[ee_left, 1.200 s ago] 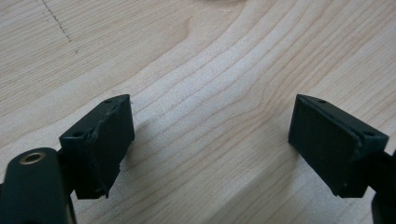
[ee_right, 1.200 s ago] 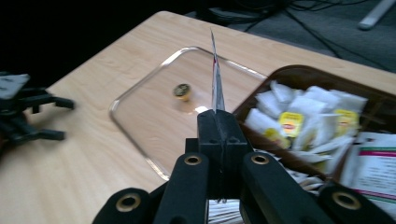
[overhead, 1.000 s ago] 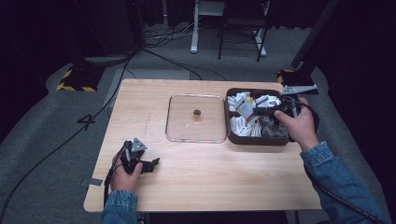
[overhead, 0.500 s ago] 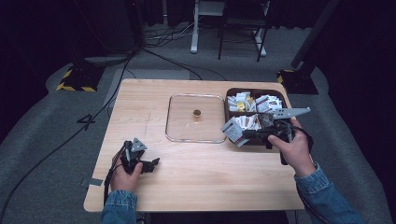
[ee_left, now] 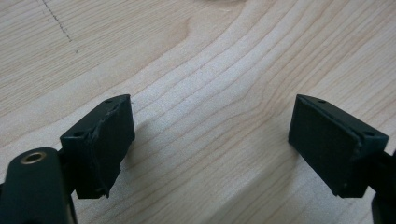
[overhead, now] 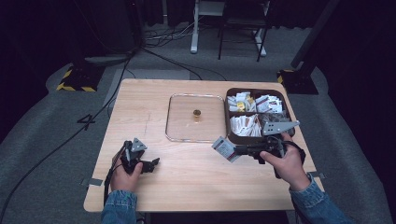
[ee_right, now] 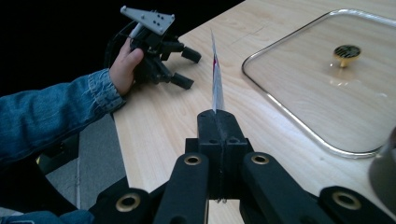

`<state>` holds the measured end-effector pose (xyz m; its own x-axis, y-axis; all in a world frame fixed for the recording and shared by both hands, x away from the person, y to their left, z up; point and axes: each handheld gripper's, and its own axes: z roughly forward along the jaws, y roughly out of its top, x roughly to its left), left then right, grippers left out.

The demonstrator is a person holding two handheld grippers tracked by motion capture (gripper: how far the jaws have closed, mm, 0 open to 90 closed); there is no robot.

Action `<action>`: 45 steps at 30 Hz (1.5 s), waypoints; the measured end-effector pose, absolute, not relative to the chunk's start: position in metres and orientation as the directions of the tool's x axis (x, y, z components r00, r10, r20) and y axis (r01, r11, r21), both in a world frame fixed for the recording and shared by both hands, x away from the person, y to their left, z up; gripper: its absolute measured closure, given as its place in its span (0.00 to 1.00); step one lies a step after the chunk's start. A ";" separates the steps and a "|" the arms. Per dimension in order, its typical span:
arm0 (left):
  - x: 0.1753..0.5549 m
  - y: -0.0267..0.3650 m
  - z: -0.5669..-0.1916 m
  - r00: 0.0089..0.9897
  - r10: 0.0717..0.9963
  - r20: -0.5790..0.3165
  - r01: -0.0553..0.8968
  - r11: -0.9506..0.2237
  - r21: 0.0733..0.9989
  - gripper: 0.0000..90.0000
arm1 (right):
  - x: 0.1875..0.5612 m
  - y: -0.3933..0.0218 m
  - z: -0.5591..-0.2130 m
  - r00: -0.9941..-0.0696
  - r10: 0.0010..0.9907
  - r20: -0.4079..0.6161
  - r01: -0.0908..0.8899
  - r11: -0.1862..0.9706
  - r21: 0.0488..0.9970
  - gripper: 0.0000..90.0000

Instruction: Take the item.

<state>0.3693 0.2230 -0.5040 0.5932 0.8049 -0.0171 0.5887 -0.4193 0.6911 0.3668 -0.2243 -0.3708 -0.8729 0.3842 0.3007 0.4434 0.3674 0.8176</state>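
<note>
over table: right gripper jaws pinching packet; left gripper jaws spread, empty.

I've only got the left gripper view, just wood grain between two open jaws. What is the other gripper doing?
Observer: The right gripper is shut on a thin white packet, held above the table.
Operator: Where did that packet likely come from?
Observer: A brown divided tray at the table's right side holds many similar packets.
Operator: Anything else on the table?
Observer: A clear glass lid with a brass knob lies flat beside the tray, on its left.
Operator: And my left gripper?
Observer: The left gripper rests low at the table's near left, away from the lid.
</note>
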 end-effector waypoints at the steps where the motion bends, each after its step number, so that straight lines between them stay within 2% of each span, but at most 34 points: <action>1: 0.369 0.223 -0.504 0.593 0.805 -0.017 0.589 -0.419 0.691 0.17 | 0.366 -0.223 -0.373 -0.875 0.381 0.299 0.442 0.375 0.815 1.00; 16: 0.369 0.223 -0.504 0.594 0.804 -0.018 0.589 -0.420 0.690 0.17 | 0.356 -0.195 -0.402 -0.884 0.336 0.325 0.457 0.473 0.753 1.00; 31: 0.369 0.223 -0.504 0.592 0.806 -0.014 0.588 -0.421 0.691 0.17 | 0.356 -0.167 -0.439 -0.867 0.285 0.409 0.498 0.531 0.686 1.00; 45: 0.369 0.223 -0.504 0.592 0.806 -0.014 0.589 -0.420 0.691 0.17 | 0.364 -0.163 -0.461 -0.857 0.346 0.383 0.516 0.557 0.651 0.99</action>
<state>0.3691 0.2230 -0.5040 0.5921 0.8058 -0.0144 0.5886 -0.4201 0.6907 0.3642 -0.1633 -0.4605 -0.8566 0.3461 0.3827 0.5159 0.5571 0.6507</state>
